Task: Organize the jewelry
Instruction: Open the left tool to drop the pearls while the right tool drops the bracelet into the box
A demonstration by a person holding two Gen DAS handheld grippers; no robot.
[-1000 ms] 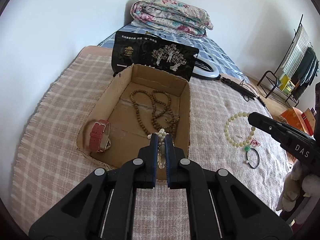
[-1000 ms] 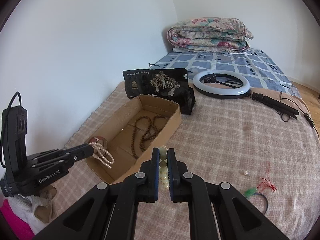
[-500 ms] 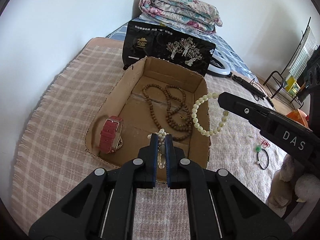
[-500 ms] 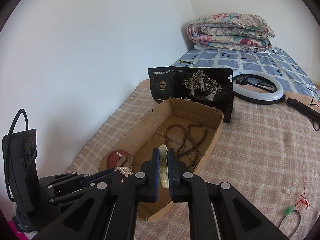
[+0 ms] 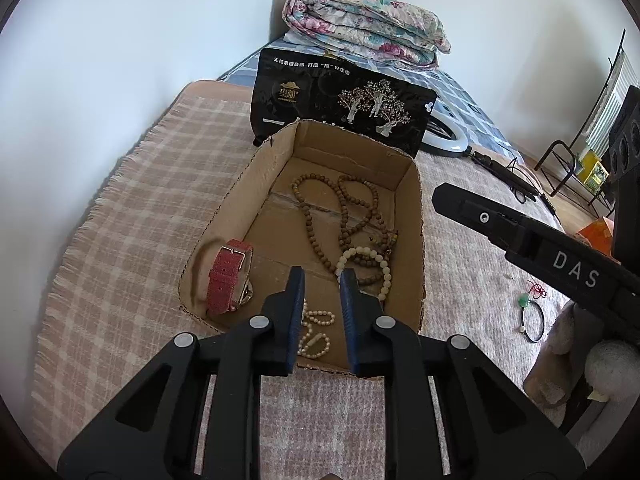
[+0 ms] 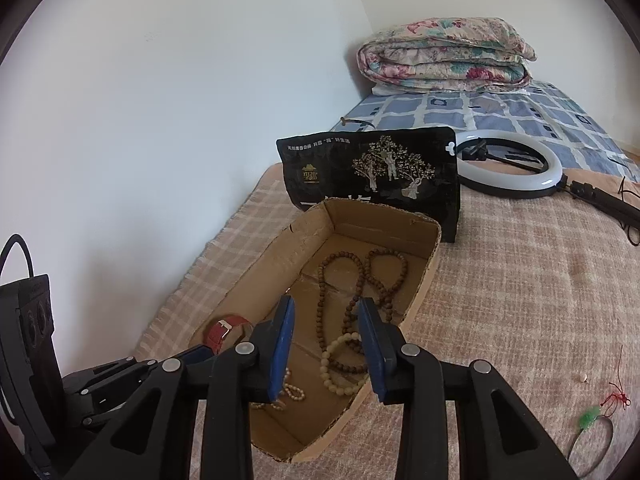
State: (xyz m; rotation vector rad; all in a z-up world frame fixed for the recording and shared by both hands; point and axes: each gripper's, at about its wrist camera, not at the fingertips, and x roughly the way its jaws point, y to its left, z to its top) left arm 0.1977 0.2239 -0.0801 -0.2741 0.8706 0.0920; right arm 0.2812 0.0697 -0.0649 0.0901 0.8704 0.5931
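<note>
1. The left gripper [image 5: 321, 276] hangs over the near end of the cardboard box [image 5: 420, 216]. Its two fingers are apart and hold nothing.
2. The right gripper [image 6: 326, 308] is over the box too. Its fingers are also apart and hold nothing.
3. Four things lie in the box. The long brown bead necklace [image 5: 344, 216] is in the middle. The pale bead bracelet [image 5: 366, 266] lies partly on top of the necklace, by the box's right wall. The small pearl bracelet [image 5: 316, 330] is at the near end. The red watch [image 5: 230, 276] leans in the near left corner.
4. So most of the job looks done.
5. One thing is not in the box yet. The black cord bracelet with a green bead and red string [image 5: 534, 312] lies on the blanket, well to the right of the box. A tiny white bead [image 6: 583, 378] lies near it.
6. I think picking up that bracelet comes next. It is thin and flat, so it may be hard to pinch.
</note>
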